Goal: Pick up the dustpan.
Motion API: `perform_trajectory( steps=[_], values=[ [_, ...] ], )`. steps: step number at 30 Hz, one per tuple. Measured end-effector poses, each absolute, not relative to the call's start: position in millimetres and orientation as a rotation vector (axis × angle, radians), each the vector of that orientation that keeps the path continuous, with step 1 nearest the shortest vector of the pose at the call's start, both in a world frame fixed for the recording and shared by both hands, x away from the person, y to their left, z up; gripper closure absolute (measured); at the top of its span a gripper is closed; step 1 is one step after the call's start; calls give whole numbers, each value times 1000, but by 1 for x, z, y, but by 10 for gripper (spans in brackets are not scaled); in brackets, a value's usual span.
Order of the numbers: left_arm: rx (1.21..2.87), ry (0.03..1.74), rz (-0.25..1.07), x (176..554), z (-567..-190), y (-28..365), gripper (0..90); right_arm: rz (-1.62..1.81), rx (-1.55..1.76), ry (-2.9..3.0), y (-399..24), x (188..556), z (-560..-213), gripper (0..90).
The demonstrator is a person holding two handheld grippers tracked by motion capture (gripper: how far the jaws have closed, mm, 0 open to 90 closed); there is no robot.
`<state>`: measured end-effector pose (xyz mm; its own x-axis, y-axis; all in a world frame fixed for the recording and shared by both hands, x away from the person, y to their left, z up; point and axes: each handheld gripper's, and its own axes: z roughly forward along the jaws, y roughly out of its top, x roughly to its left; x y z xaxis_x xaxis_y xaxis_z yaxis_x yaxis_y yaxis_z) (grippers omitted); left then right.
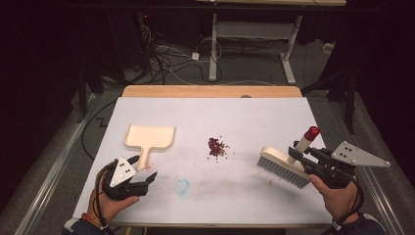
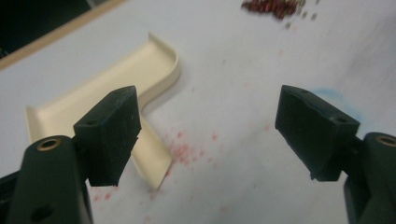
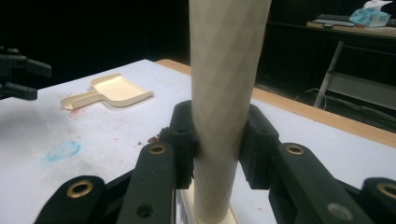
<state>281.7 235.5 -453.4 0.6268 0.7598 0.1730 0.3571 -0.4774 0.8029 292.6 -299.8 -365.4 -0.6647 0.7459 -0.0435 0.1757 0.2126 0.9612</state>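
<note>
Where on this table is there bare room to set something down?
Bare: the far strip beyond the dustpan and red crumbs, and the near edge between the left gripper and the brush. Crowded: around the crumbs and brush, where the right gripper works.

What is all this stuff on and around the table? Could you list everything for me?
Dustpan: one, cream, left part of the table, flat, handle toward the person.
Crumbs: one small pile, dark red, middle of the table.
Brush: one, cream with pale bristles and a red handle tip, right part of the table.
Blue smudge: one, near edge of the table.
Table: one, white top with wooden far edge.
Second table: one, white legs, behind, cables on the floor by it.
Left gripper: one, black, open, just short of the dustpan handle.
Right gripper: one, black, shut on the brush handle.
</note>
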Motion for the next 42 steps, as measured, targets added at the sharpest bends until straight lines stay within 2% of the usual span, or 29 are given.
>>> perform_trajectory(
  steps=[14,23,28,40,42],
  values=[
    [2079,1031,692,280,-457,251,228,1472,838,1980,-298,301,-366,697],
    [2074,1045,679,281,-458,253,219,1472,852,1975,-297,301,-366,697],
    [2139,1165,689,293,-465,253,220,1471,856,1979,-297,301,-367,697],
    [2098,1351,473,345,-478,251,247,1475,871,1962,-295,302,-365,697],
    [2113,1373,474,354,-482,249,248,1479,876,1968,-294,302,-366,697]
  ],
)
